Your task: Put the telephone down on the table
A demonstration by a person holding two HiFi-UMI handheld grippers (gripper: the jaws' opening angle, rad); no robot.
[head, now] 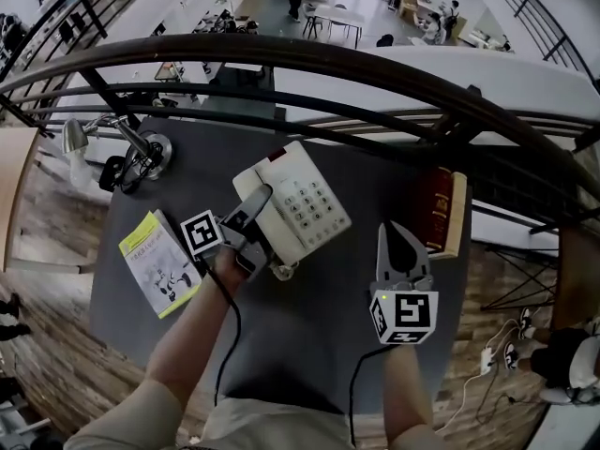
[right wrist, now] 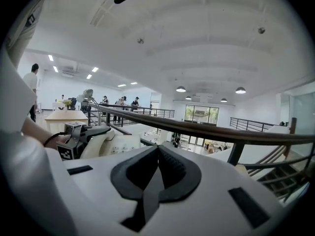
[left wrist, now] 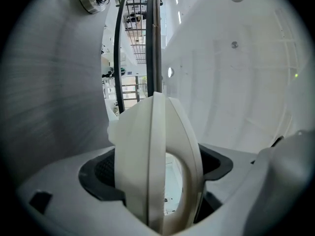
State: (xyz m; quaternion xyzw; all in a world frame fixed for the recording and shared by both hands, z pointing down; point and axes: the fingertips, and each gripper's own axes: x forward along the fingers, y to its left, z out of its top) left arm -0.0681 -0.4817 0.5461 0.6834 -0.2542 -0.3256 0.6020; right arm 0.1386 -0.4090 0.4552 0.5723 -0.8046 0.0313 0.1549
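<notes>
The telephone (head: pixel 302 206) is between a booklet (head: pixel 161 262) at left and a book (head: pixel 443 211) at right.

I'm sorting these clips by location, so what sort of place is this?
Probably a mezzanine in an open-plan office. A curved dark handrail overlooks white tables with chairs on a lower floor, and the dark grey table beside it carries a metal desk lamp.

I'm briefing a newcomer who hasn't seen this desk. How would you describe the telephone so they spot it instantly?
Start at the dark grey table beside the curved railing. Near its middle, clamped in the left gripper, is the telephone: a white block with a grid of number keys, unlike the yellow booklet to its left and the dark red book to its right.
</notes>
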